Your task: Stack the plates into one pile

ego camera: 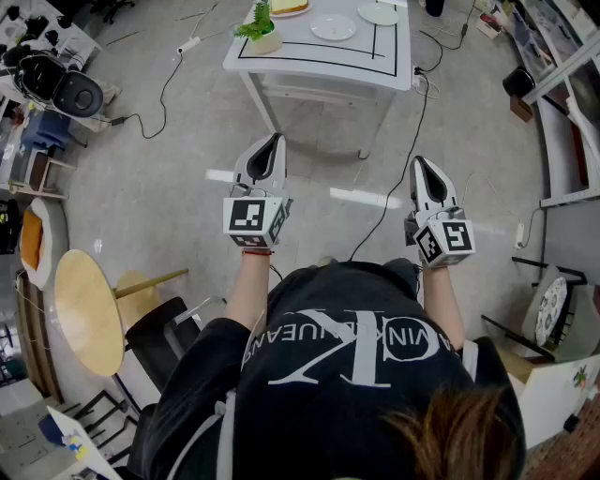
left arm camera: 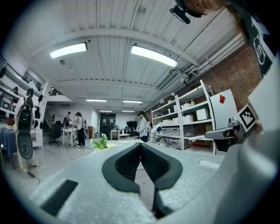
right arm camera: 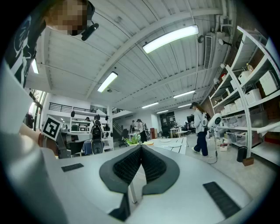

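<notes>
1. Left gripper (left arm camera: pixel 140 145): jaws closed on each other, nothing between them, held level over the floor
2. Right gripper (right arm camera: pixel 141 147): jaws likewise closed, empty
3. Plates (ego camera: pixel 333 27): lying apart on the white table (ego camera: pixel 309 64) ahead, near a plant (ego camera: pixel 258 26), well apart from both grippers

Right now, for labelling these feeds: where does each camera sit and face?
Head view: on the head, steeply down at white table; shows forearms, left hand-held gripper, right hand-held gripper.
Left gripper view: on the left one, level along shut jaws toward the table; torso at right.
Right gripper view: mirrored, torso at left.
Shared: plant in all three.
</notes>
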### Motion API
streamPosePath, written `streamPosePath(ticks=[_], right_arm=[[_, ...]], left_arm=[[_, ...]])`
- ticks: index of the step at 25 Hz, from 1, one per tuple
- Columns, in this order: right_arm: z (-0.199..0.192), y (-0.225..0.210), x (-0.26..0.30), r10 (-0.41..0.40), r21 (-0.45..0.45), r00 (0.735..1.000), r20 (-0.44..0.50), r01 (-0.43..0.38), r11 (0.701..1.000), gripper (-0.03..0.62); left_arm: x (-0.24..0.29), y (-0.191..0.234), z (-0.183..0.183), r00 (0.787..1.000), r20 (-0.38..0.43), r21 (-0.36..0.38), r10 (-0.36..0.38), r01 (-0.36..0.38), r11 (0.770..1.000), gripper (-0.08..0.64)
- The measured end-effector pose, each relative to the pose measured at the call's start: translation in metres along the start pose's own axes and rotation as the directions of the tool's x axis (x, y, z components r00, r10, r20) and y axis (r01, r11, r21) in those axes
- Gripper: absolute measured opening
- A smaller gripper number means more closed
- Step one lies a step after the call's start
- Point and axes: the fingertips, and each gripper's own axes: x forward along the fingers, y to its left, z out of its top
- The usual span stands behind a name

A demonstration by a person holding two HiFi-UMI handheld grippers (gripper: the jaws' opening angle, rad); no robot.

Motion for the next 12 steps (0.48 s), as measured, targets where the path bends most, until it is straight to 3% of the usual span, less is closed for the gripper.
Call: streamPosePath(ticks=[12], right_arm=[[-0.0055, 0.0118, -0.0008, -0.012, 0.009, 1.000, -0.010, 0.012, 1.000, -0.002]], left_arm=[[-0.0088, 0.0085, -0.0037, 1.000, -0.003, -0.022, -0.007, 0.007, 1.000, 0.009]])
